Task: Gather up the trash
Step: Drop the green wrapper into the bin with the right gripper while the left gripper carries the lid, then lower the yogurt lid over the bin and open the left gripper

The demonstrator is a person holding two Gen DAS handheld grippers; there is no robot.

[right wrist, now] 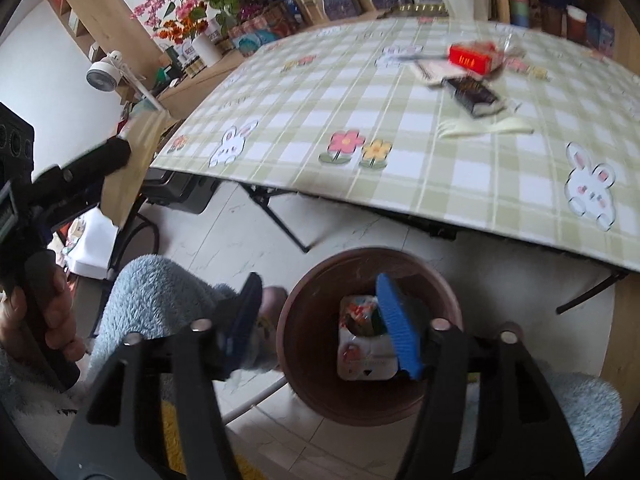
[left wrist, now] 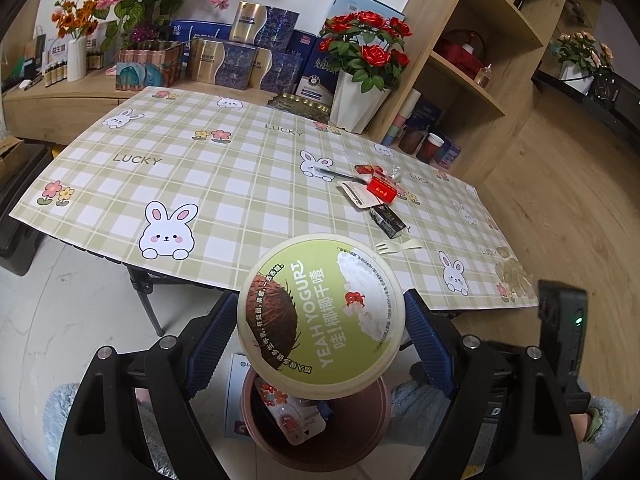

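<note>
while my left gripper (left wrist: 320, 344) is clamping the yeah yogurt tub (left wrist: 320, 316) by its sides, lid facing the camera, i'm holding it right above the brown bin (left wrist: 360, 436) on the floor — the tub is sitting almost straight over the bin's mouth, so the coming drop, as i judge it, is only a matter of letting go. my right gripper (right wrist: 320, 320) is standing open over the same bin (right wrist: 316, 396), nothing between its pads, the blue one hanging over the bin's mouth. inside the bin a flat white wrapper (right wrist: 360, 360) with red print is lying on the bottom. more trash is waiting on the checked table (left wrist: 180, 168), well beyond the bin: a red packet (left wrist: 382, 191), a black carton (left wrist: 388, 220) lying slantwise — and a pale plastic fork (left wrist: 398, 246) nearest the table's edge. my right hand looks the freer one for those.
</note>
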